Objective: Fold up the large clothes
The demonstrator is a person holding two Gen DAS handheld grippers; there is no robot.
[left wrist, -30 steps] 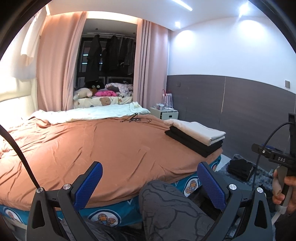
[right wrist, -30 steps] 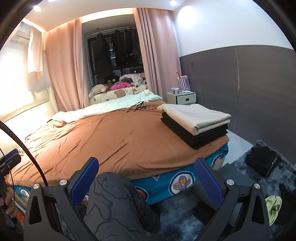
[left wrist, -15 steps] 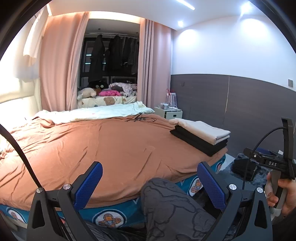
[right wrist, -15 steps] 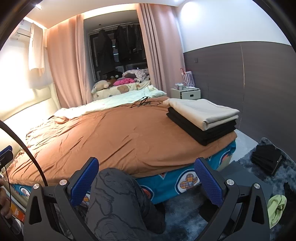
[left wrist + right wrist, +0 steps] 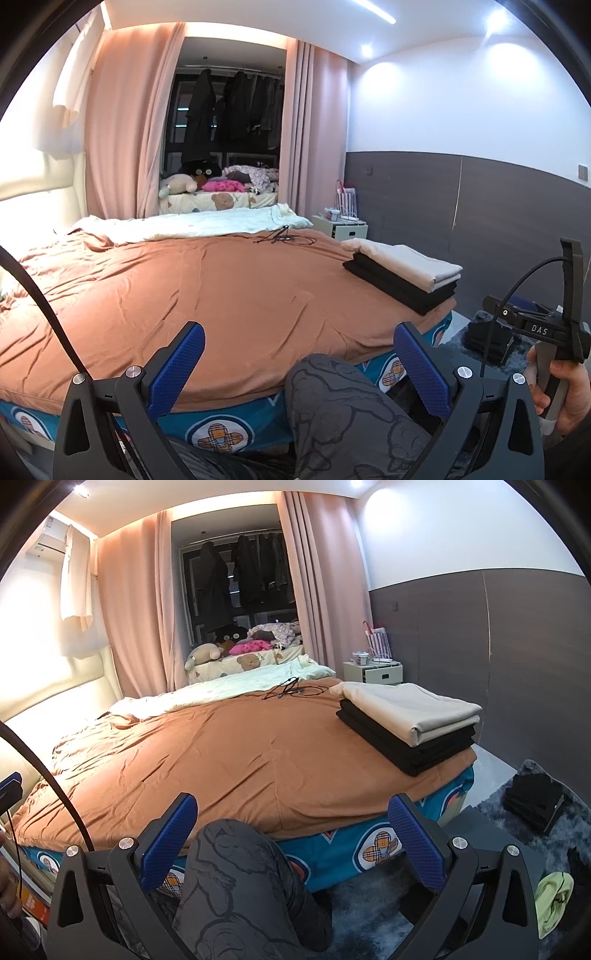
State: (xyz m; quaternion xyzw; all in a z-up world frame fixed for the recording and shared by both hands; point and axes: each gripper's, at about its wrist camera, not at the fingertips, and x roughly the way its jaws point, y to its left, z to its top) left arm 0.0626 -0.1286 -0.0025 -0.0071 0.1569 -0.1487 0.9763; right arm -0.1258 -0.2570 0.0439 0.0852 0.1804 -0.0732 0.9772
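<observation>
Fingers (image 5: 177, 369) spread wide on left gripper (image 5: 299, 369) and right gripper (image 5: 291, 843), gripping nothing. Folded stack (image 5: 406, 723) resting at bed (image 5: 240, 760) corner; likely to slide off if bumped.

A bed (image 5: 229, 753) under a rust-brown cover fills the room, with a tangle of black cable (image 5: 291, 692) near its far edge. Beyond it stand pink curtains (image 5: 125, 122), a white nightstand (image 5: 373, 672) and what look like plush toys (image 5: 177, 183)
</observation>
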